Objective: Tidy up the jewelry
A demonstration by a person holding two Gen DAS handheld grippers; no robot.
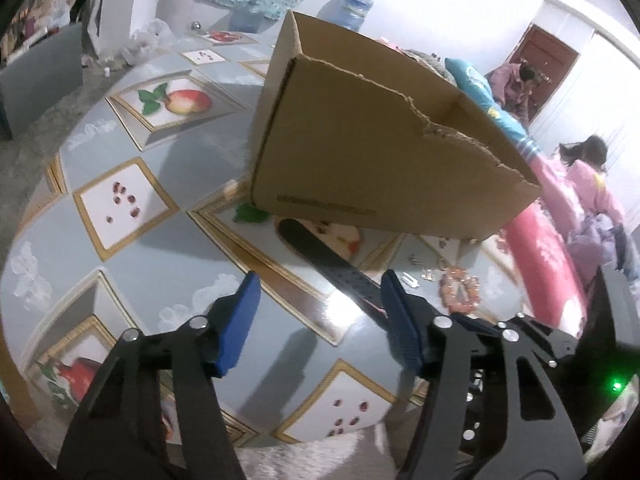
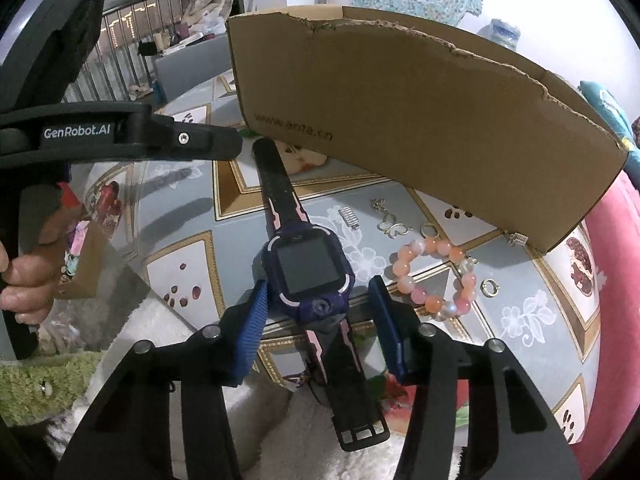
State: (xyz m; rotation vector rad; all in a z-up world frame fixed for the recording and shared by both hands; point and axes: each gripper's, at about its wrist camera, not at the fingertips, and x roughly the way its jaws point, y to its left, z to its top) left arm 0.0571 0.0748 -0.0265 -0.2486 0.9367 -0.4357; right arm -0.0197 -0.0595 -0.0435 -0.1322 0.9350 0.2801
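Jewelry lies spread on the table (image 2: 532,344), and nearest to you, at the lower centre of the right wrist view, is the watch (image 2: 308,276). Your right gripper (image 2: 320,300) stands half open around its case: the left blue pad seems to touch the case edge, the right pad is clearly apart, so nothing is gripped yet. The case is hard and smooth; I judge it can slip, so close on its two flat sides, not on the strap (image 2: 280,196), which is soft rubber and will bend and hang.

In the left wrist view, your left gripper (image 1: 320,304) is also half open and holds nothing; the strap passes just behind its right finger.

A little farther, to the right of the watch, lies the bead bracelet (image 2: 436,276). It looks light and limp; the round beads may roll between the pads, so pinch one side of the ring.

Beyond it are small metal pieces, among them an earring (image 2: 390,226) and a ring (image 2: 490,287), thin and easy to push away.

Farthest, in the upper frame, stands the cardboard box (image 2: 420,120), stiff, light, with a torn rim.
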